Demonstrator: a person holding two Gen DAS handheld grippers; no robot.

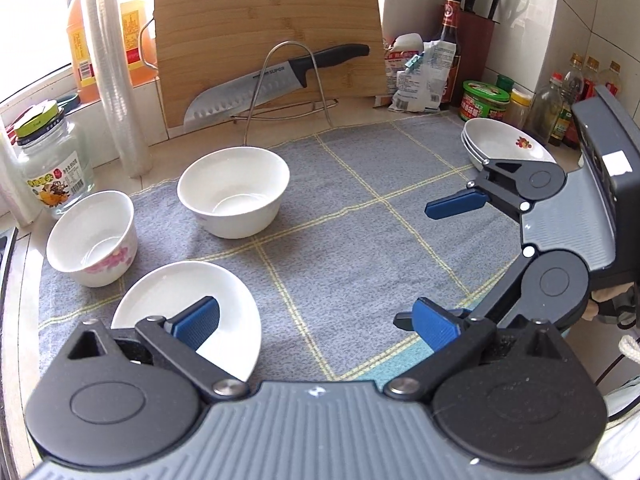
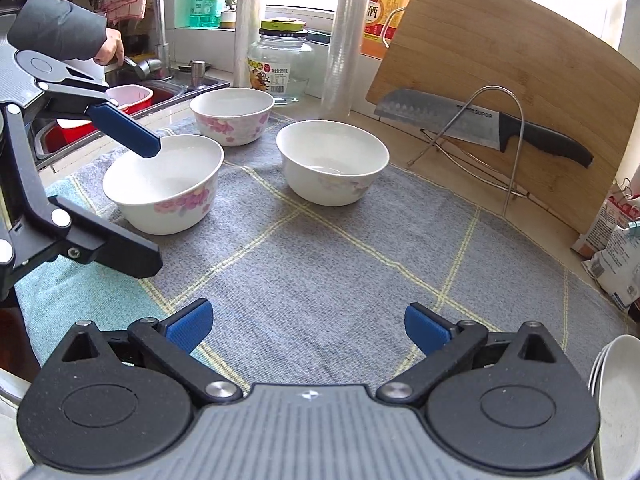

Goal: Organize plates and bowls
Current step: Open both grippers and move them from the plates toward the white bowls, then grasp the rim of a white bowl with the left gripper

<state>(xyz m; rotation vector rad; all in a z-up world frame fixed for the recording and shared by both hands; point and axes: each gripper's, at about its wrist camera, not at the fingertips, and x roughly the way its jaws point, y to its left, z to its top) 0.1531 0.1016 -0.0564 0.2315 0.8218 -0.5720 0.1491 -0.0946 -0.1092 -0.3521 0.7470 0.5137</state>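
Three bowls stand on a grey checked cloth [image 1: 360,240]: a plain white bowl [image 1: 234,192] [image 2: 332,162], a flowered bowl [image 1: 92,240] [image 2: 232,114] and a nearer flowered bowl [image 1: 188,308] [image 2: 164,188]. My left gripper [image 1: 316,322] [image 2: 154,206] is open, one finger over the nearer bowl and the other beside it above the cloth. My right gripper [image 2: 308,326] [image 1: 432,260] is open and holds nothing above bare cloth. Stacked white plates [image 1: 504,144] [image 2: 616,400] sit at the cloth's right end.
A wire rack [image 1: 280,88] holds a large knife [image 1: 260,88] against a leaning cutting board [image 1: 268,40]. A glass jar [image 1: 52,160], a cup sleeve [image 1: 116,80], bottles and a knife block [image 1: 476,40] line the wall. A person's hand [image 2: 108,46] is at the sink faucet.
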